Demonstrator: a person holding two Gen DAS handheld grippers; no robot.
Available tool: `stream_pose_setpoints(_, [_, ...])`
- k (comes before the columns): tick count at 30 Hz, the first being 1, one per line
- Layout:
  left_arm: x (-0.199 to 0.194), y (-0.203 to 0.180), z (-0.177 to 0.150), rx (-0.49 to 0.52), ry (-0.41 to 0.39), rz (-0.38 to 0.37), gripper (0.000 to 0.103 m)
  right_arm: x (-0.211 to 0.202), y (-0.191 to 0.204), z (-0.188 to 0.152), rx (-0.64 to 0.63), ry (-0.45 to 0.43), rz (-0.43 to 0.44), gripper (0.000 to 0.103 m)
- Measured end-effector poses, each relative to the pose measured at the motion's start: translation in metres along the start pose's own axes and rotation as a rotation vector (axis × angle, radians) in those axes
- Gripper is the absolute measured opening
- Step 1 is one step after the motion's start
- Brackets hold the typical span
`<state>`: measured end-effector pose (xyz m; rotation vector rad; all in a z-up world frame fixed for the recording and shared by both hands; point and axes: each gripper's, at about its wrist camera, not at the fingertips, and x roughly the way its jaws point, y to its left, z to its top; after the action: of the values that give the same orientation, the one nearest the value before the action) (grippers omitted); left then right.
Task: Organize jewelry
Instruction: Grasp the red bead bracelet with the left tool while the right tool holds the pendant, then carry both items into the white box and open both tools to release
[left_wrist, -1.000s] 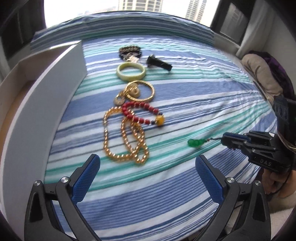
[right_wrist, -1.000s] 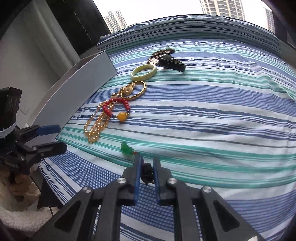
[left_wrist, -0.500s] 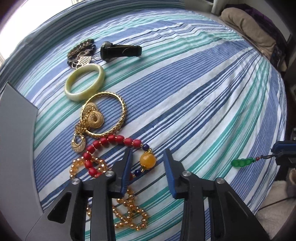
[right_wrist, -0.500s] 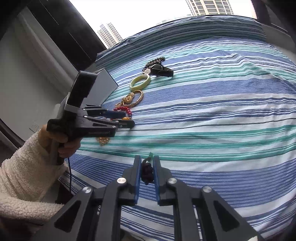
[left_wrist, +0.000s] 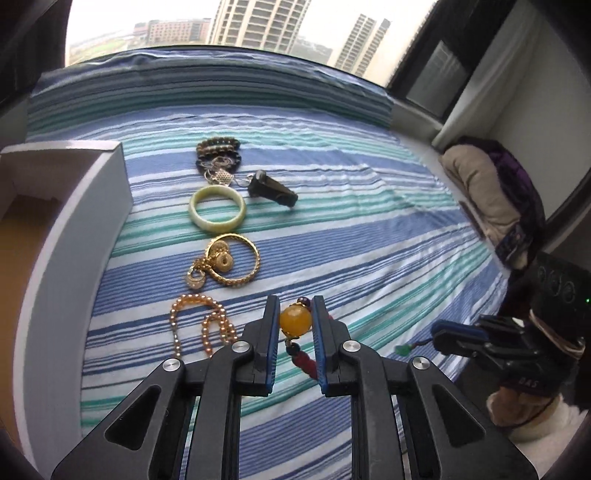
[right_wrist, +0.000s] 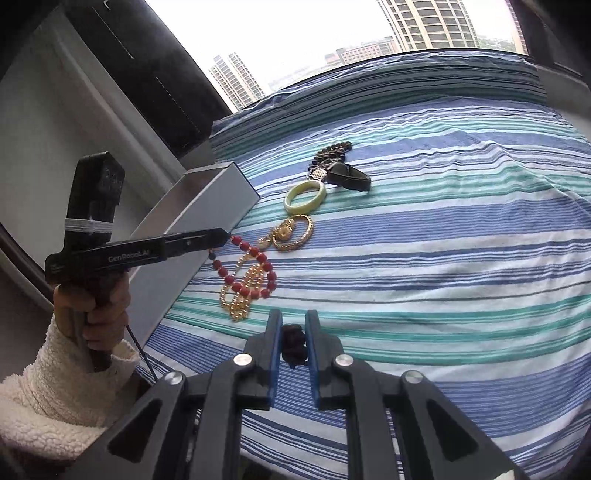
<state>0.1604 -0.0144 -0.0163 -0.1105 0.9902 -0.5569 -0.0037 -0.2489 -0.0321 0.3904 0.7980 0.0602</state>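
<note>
My left gripper (left_wrist: 294, 302) is closing its jaws on the amber bead (left_wrist: 294, 320) of a red bead bracelet (right_wrist: 255, 273), which hangs from its tip (right_wrist: 223, 233) above the striped bed. My right gripper (right_wrist: 293, 317) is shut on the dark knot (right_wrist: 293, 341) of a cord; its green pendant (left_wrist: 404, 348) dangles below the fingers. On the cover lie a gold bead necklace (left_wrist: 192, 321), a gold bangle with charms (left_wrist: 229, 264), a pale jade bangle (left_wrist: 217, 208), a dark bead bracelet (left_wrist: 218, 153) and a black pendant (left_wrist: 273, 192).
An open white box (left_wrist: 74, 236) stands along the bed's left side, next to the jewelry row. A folded beige and purple cloth pile (left_wrist: 480, 192) lies at the far right by the window. A hand in a fleece sleeve (right_wrist: 55, 398) holds the left gripper.
My left gripper swung in over the red bracelet, went from wide open to shut on its amber bead and lifted it. My right gripper rose with the green pendant.
</note>
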Motion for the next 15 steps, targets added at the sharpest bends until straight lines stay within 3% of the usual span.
stream_pose_setpoints(6, [-0.088,0.031,-0.007,-0.112,-0.087,0.09,0.015,0.012,0.068,0.051,-0.113,0.012,0.119,0.013])
stream_pose_setpoints(11, [-0.159,0.083,-0.024,-0.201,-0.176,0.244,0.015,0.041,0.144,0.093,-0.197,0.039,0.246,0.013])
stream_pose_setpoints(15, [-0.188,0.129,-0.047,-0.291,-0.206,0.366,0.015,0.075,0.213,0.111,-0.27,0.079,0.328,0.013])
